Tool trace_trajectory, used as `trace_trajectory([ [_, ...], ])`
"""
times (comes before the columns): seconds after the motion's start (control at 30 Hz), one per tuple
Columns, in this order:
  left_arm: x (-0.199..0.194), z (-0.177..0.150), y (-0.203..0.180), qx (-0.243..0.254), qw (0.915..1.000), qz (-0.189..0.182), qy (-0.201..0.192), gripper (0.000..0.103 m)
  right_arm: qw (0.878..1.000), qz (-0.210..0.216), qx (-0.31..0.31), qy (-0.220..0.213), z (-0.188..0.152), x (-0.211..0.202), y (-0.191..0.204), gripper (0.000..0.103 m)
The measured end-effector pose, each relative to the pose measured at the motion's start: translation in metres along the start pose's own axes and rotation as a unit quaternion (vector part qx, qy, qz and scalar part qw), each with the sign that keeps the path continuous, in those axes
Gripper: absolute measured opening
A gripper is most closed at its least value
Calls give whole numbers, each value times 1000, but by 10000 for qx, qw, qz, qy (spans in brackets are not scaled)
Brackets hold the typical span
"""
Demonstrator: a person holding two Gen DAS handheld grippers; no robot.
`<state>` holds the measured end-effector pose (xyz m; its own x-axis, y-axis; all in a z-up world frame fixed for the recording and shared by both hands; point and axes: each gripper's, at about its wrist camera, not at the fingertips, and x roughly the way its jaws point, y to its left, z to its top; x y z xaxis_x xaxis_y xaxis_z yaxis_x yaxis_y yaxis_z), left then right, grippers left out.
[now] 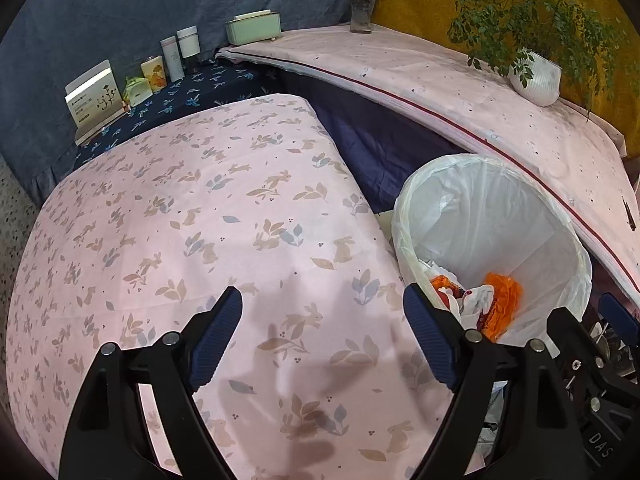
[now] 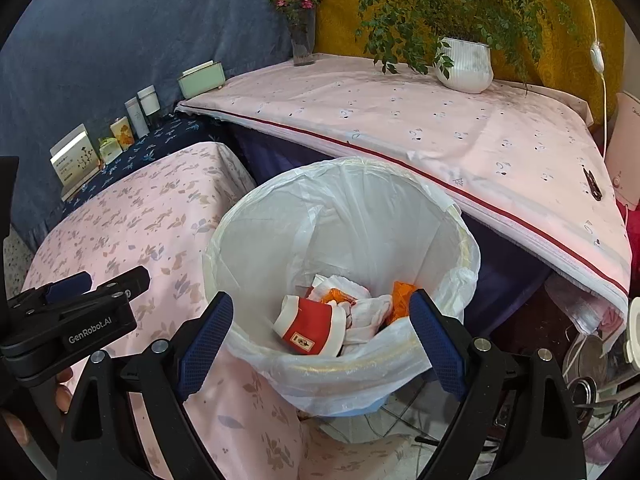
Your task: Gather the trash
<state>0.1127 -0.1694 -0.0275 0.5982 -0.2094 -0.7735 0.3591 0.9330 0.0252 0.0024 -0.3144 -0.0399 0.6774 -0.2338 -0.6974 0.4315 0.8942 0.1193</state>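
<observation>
A trash bin with a white plastic liner (image 2: 340,208) stands between two cloth-covered tables; it also shows in the left wrist view (image 1: 492,216). Inside lie a red and white paper cup (image 2: 312,326), white crumpled tissue (image 2: 368,312) and orange wrapper scraps (image 2: 402,300). My right gripper (image 2: 322,332) is open and empty, held right above the bin's near rim. My left gripper (image 1: 324,332) is open and empty above the pink rabbit-print cloth (image 1: 192,232), left of the bin. The left gripper also shows at the left of the right wrist view (image 2: 80,304).
A pink-clothed table (image 2: 400,128) behind the bin carries a white potted plant (image 2: 466,64), a flower vase (image 2: 302,40) and a green box (image 2: 200,78). Small boxes and bottles (image 1: 132,80) line the blue wall. Clutter and cables (image 2: 592,376) lie at right.
</observation>
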Motion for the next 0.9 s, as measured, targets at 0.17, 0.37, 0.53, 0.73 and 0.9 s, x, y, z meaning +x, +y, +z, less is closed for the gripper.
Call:
trace_trajectory([
  [0.17,-4,-10,0,41,10000,32,12,79,9998,-138,-114,-4,-7,-7,4,86],
  [0.37,-12,-22,0,105,9999,93,-31,82,9997,-218,-140,43,-16,-17,4,86],
  [0.53,-18,-30,-2,176,9997,139,-70,83,9996,-236,-139,42,-25,-23,4,92],
  [0.73,-25,-37,-3,205,9996,160,-101,88,9991,-355,-229,21,-32,-31,4,96],
  [0.9,-25,-44,0,154,9997,178,-38,90,9994,-314,-165,7,-36,-36,0,96],
])
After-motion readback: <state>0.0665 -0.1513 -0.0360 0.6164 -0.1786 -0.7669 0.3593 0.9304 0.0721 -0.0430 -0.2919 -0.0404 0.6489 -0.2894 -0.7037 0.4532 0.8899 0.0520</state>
